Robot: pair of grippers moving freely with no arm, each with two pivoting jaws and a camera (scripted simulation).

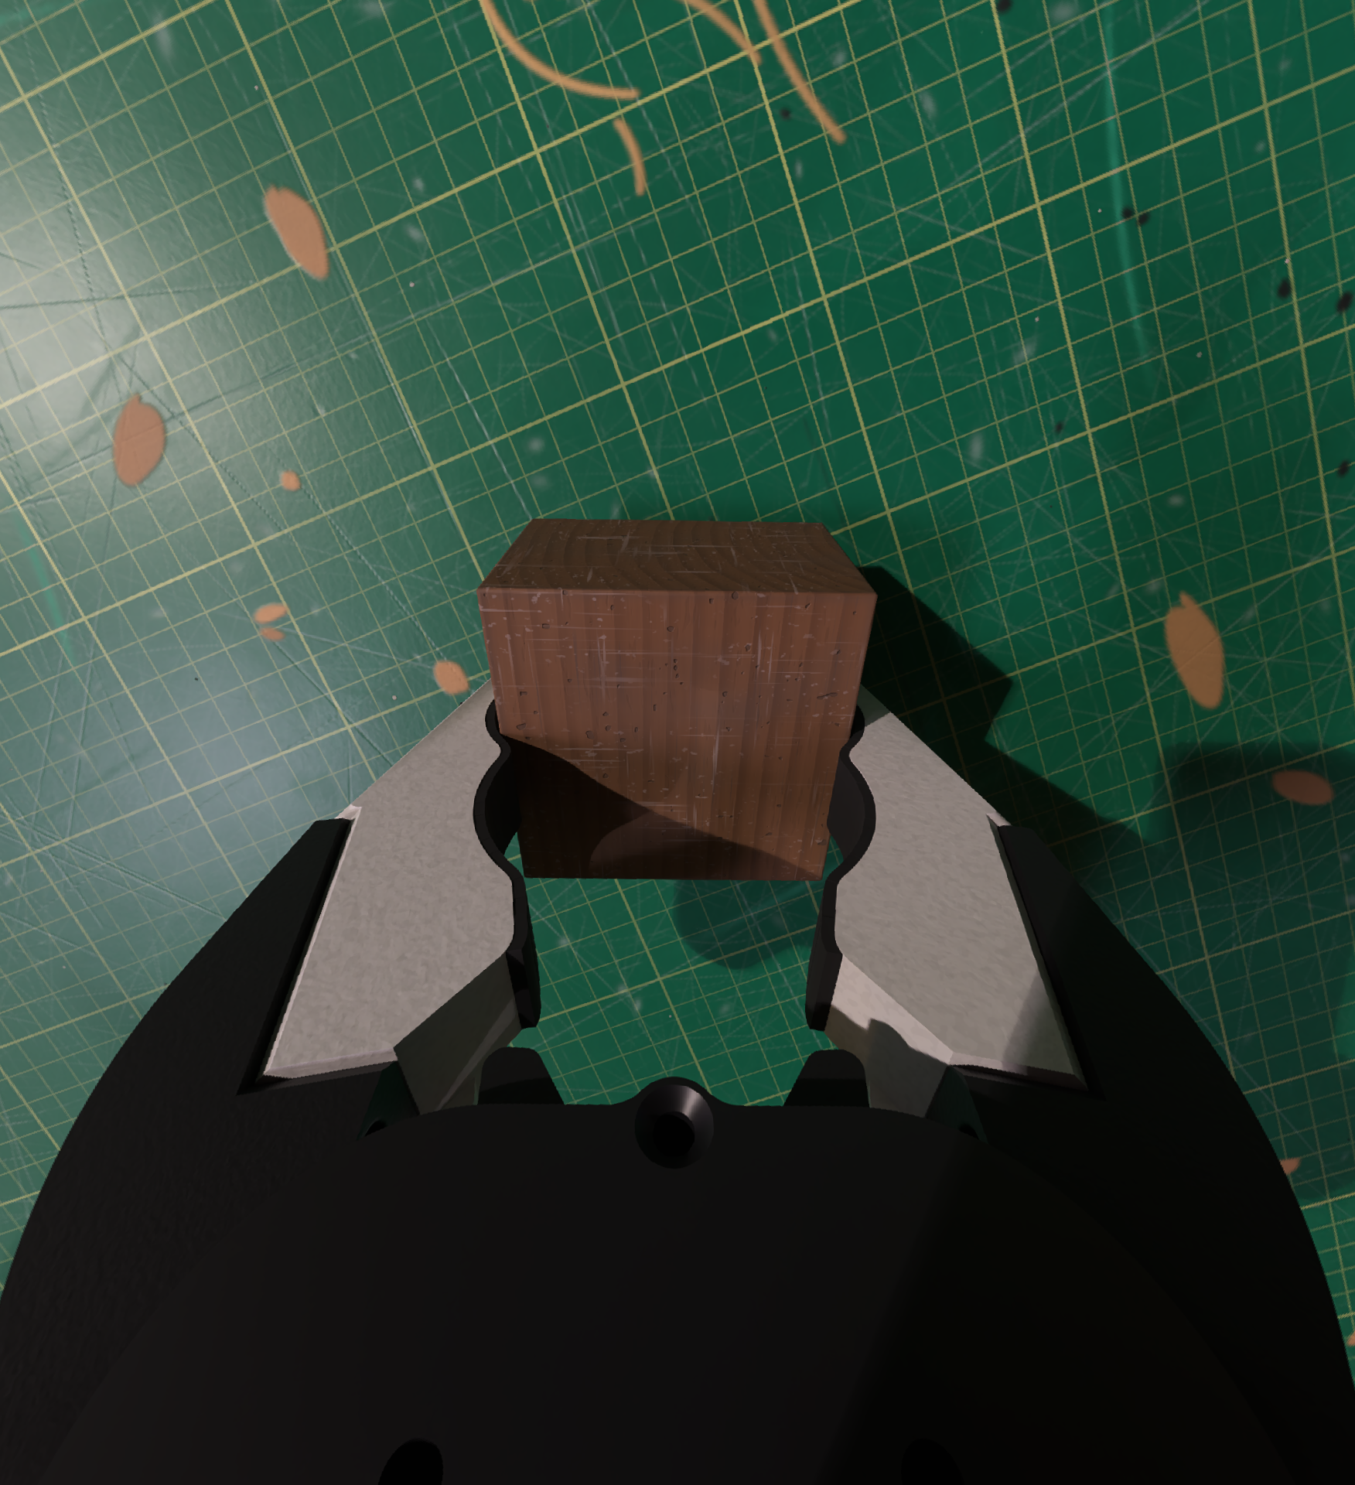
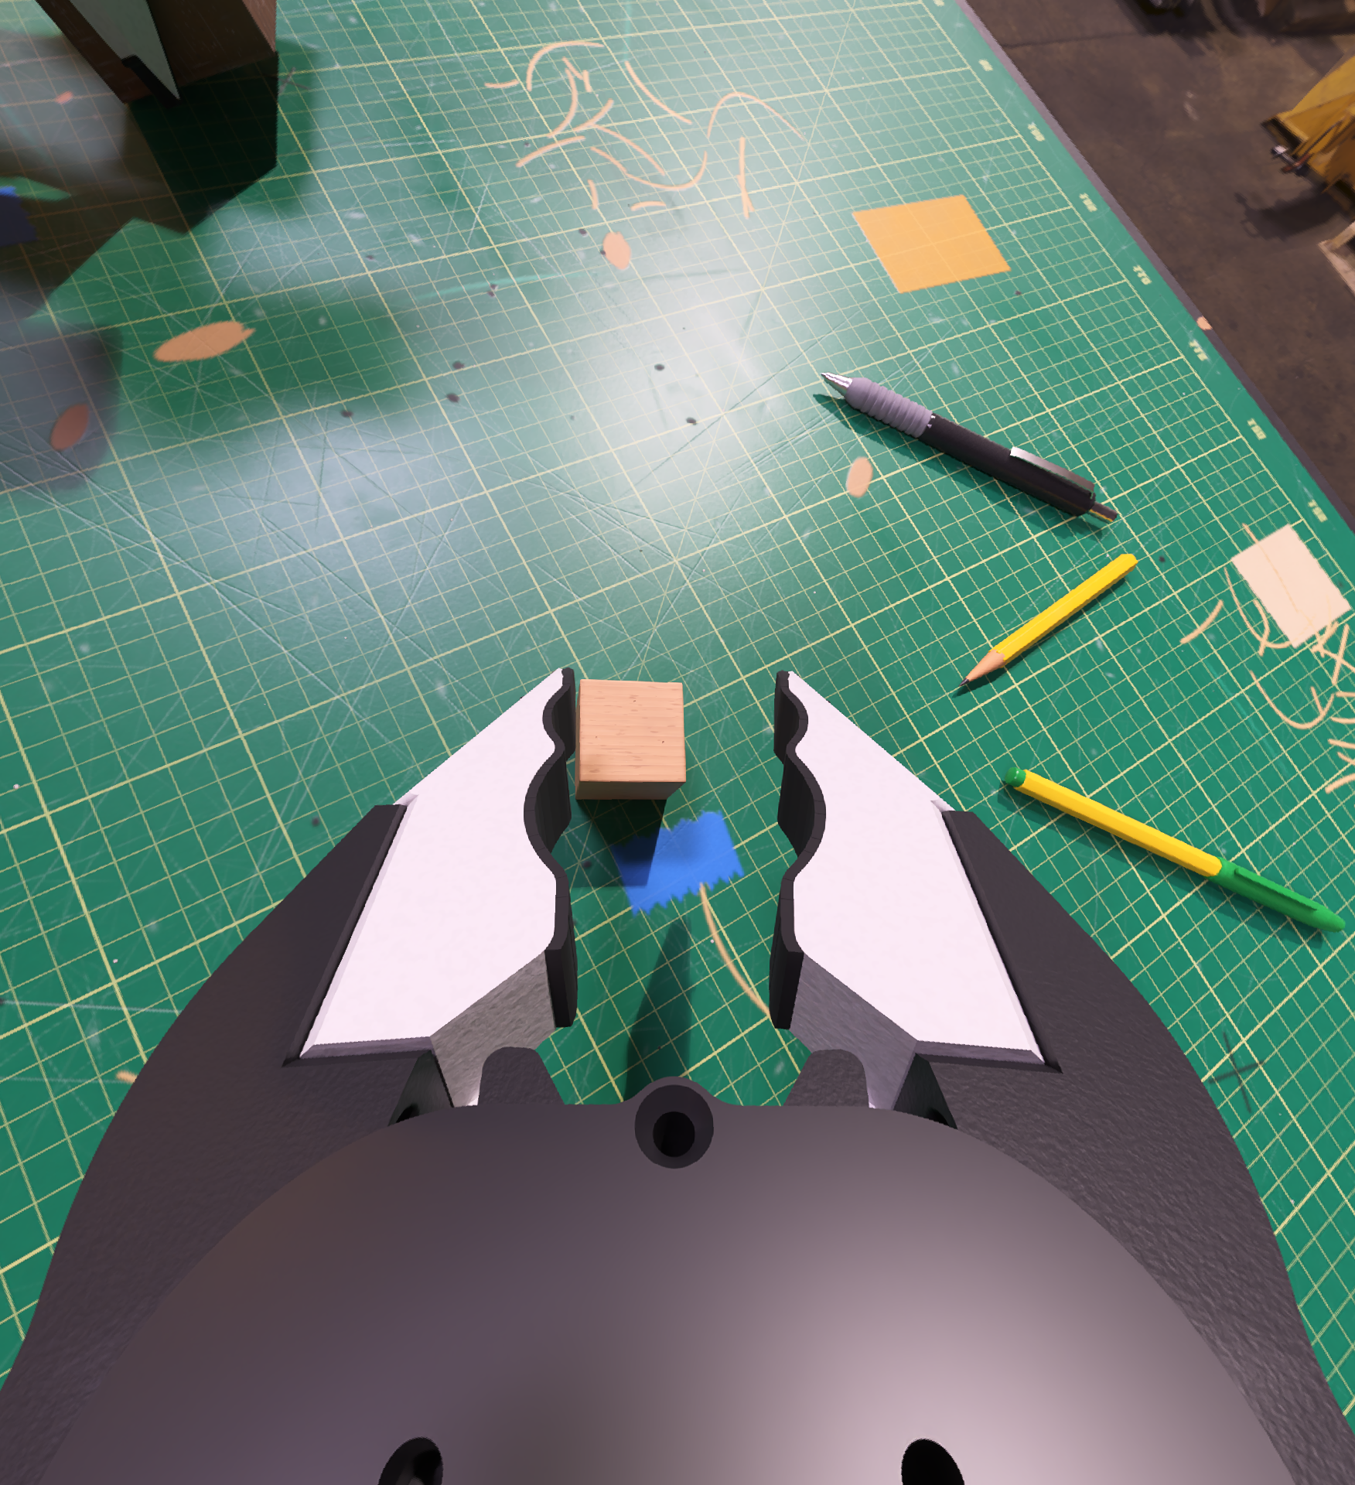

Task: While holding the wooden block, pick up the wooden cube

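Right hand-held gripper (image 2: 670, 707) agape, pale wooden cube (image 2: 631, 739) between

The left hand-held gripper (image 1: 674, 771) clamps the dark wooden block (image 1: 674, 691) above the green mat (image 1: 1060, 362).

Both views are evenly bright and sharp, with no motion blur. The wide-angle lens bows the grid lines of the mat (image 2: 417, 562) toward the edges. A pale sheen of glare lies on the mat in the middle of the right wrist view and at the left edge of the left wrist view. Shadows are hard-edged. The block (image 1: 674, 691) throws a dark shadow to its right, and its lower front face is shaded. The cube (image 2: 630, 735) casts a short shadow toward the camera over the blue patch (image 2: 678, 860). Broad soft shadows darken the upper left of the right wrist view.
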